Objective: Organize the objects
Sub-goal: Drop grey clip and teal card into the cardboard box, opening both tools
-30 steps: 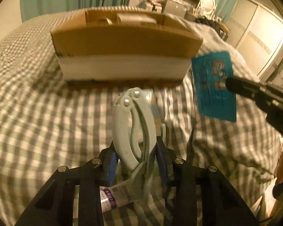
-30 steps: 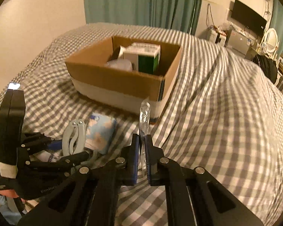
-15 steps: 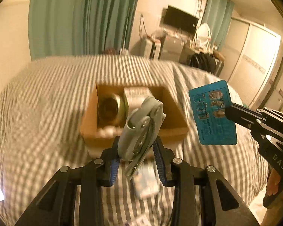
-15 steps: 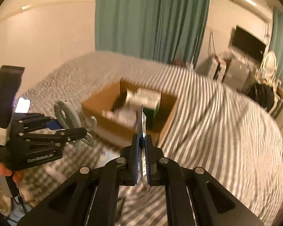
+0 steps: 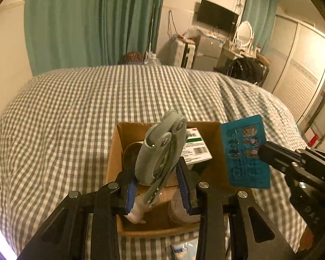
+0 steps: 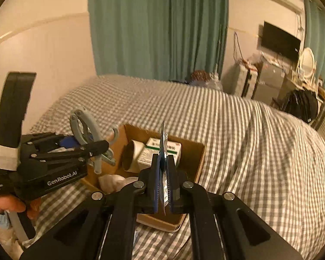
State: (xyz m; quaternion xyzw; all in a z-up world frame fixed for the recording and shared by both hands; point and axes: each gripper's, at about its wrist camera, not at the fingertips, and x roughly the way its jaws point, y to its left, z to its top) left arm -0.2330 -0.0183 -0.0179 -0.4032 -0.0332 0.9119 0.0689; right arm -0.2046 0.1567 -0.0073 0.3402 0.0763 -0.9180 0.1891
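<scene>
Grey hand tool point(image 5: 160, 149), clamped in left gripper point(image 5: 157, 187), and teal blister card point(image 5: 246, 151), pinched in right gripper point(image 6: 163, 186), lifted off bed since a second ago, now above cardboard box point(image 5: 114, 151); drop-in likely next.

Packet point(image 5: 182, 251) below the cardboard box point(image 5: 116, 147) (cut off, print unreadable)

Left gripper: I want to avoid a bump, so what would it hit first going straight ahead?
Probably the cardboard box: the left gripper, shut on the grey tool, points into its opening, toward the white carton. Depth unclear.
</scene>
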